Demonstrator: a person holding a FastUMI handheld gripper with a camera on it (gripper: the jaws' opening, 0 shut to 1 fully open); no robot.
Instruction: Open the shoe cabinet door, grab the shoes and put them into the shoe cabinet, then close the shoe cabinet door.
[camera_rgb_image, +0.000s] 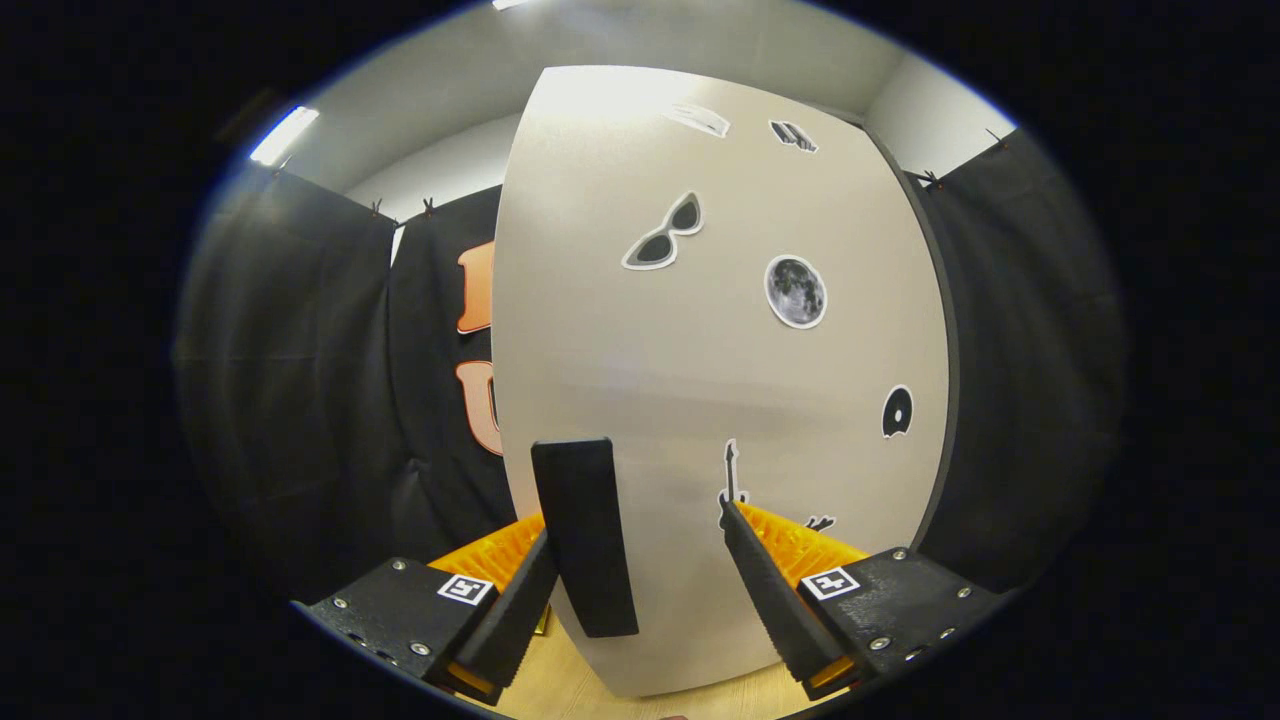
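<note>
Close ahead, the shoe cabinet door (720, 380) stands flat to the gripper (640, 560), whose wide-spread fingers hold nothing; the dark handle (585, 535) sits between them, near the left one. Either the door awaits opening or was just closed.

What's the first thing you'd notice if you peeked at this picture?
A big pale cabinet door stands right in front, dotted with stickers: sunglasses up high and a round moon beside them. Low on the door is a dark upright handle, just inside the left finger of the open gripper, which reaches around it.
</note>
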